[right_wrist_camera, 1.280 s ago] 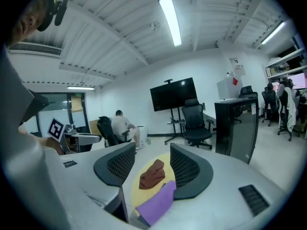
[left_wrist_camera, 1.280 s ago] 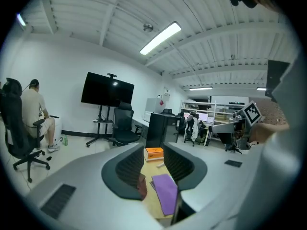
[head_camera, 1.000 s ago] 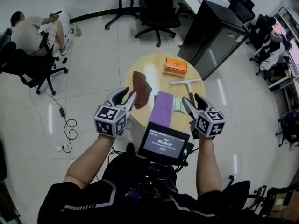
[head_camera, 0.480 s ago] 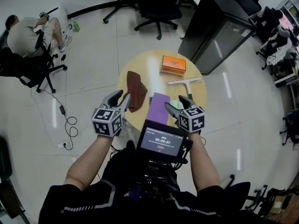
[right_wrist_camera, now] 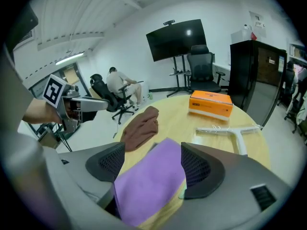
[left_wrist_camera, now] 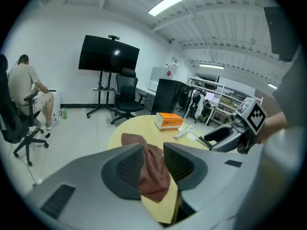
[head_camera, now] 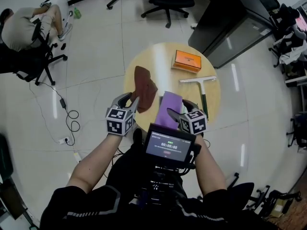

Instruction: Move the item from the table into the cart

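A round desk [head_camera: 163,61] of pale, glossy wood fills the middle of the head view, with a tall black cabinet [head_camera: 230,18] beyond it on the right and a seated person [head_camera: 19,28] far off on the left. On the desk's near edge lies a flat, smooth purple cloth [head_camera: 168,107], roughly rectangular; its closest end is covered by the small screen [head_camera: 168,146] on the person's chest. Left of it is a crumpled, soft brown cloth [head_camera: 145,85], bunched into folds. A white T-shaped squeegee [head_camera: 199,80] with a dark handle lies on the right side, and a flat orange box [head_camera: 187,60] sits on the far side. The left claw [head_camera: 131,99] is pinching the near end of the brown cloth between its ribbed pads; the fabric fills the narrow gap and hangs below it in the left gripper view, though whether its far end rests on the wood is hard to tell. The right claw [head_camera: 178,108] is spread wide, with the purple cloth lying between its jaws and neither pad clearly pressing on it. A second ago the right claw stood out to the right of the purple cloth; it has since swung inward over it, while the brown cloth has kept its place.
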Demonstrator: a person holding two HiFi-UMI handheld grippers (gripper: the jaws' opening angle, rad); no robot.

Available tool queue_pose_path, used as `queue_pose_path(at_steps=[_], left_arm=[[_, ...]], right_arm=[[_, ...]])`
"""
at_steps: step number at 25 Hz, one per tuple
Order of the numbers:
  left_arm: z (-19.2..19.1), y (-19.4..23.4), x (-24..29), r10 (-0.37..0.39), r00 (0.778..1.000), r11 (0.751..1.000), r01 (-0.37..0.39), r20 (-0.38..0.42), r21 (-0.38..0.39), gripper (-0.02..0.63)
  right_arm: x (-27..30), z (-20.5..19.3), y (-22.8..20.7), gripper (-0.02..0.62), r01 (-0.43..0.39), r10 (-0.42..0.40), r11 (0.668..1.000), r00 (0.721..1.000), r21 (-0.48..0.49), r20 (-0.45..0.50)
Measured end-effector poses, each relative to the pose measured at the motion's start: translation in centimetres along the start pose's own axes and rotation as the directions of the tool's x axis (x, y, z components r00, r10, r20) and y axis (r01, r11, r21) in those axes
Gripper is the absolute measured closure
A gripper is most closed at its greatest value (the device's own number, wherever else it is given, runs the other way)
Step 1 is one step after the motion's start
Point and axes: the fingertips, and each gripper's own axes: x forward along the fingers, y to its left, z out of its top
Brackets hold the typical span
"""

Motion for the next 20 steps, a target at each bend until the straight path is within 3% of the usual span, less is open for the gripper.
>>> queue_pose_path(at_steps=[6,13,20], left_arm=[[-3.9,3.2,7.3,-0.002,0.992,1.000,0.001,-0.123,-0.008,0.347],[-4.6,4.6,17.8,0.017,0.982,0.997,-0.002,-0.188,0.077,0.284],[-5.6,3.6,22.5,0.048,0.965,0.986,-0.005,-0.258,0.166,0.278]], right_arm=[[4.3,0.4,-1.3,0.247,0.005,-0.004,0.999,1.000,0.034,-0.018],[7.0,-0.4,-6.6,0.247,0.023,-0.022,0.995,1.000,0.101,-0.015],[7.4,-1.7,-9.8,0.247,0.034,-0.030,0.991,0.999,0.128,-0.032]])
